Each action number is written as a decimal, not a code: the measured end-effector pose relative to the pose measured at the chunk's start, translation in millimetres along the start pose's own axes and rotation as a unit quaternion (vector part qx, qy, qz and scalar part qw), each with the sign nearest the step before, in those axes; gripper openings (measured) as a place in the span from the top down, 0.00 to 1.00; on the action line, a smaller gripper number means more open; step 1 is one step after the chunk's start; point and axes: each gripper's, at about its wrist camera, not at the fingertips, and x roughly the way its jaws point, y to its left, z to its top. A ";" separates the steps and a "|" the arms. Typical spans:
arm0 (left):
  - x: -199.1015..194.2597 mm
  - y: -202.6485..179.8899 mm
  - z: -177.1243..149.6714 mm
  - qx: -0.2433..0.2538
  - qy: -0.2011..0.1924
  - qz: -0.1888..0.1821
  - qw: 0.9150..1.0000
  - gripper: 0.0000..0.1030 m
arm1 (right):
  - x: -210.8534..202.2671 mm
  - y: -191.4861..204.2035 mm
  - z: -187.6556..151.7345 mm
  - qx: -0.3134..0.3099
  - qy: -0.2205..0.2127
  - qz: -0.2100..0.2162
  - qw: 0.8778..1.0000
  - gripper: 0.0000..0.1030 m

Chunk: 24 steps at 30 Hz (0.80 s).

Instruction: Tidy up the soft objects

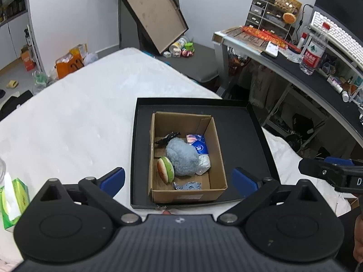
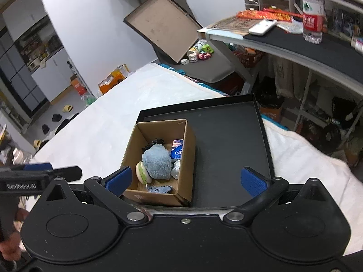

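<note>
Box (image 1: 188,156) of soft toys lies between spread left fingers (image 1: 114,178) — untouched.

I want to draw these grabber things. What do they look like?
Both look alike: the left gripper and right gripper have matte black bodies with two round discs, black linkage arms with silver rivets, and blue textured pads. White lettering on the left one's side reads GenRobot.AI. No cables show.

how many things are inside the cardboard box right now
6 visible in the cardboard box: black hair clip at the back, blue tissue pack, blue plush in the middle, burger toy, silvery packet, blue wrapper in front. The plush may hide more.
</note>
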 end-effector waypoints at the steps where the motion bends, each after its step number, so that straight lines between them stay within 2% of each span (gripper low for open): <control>1: -3.9 -0.9 -0.4 0.001 -0.002 0.000 1.000 0.02 | -3.4 0.0 0.2 -0.002 -0.002 -0.002 1.000 0.00; 8: -25.2 -3.9 -8.0 0.001 -0.012 0.002 1.000 0.02 | -24.4 6.0 -3.3 -0.021 -0.006 -0.014 1.000 0.00; 24: -58.1 -9.5 -26.0 0.012 -0.027 0.009 1.000 0.02 | -65.3 18.4 -13.6 -0.026 -0.023 -0.011 0.999 0.00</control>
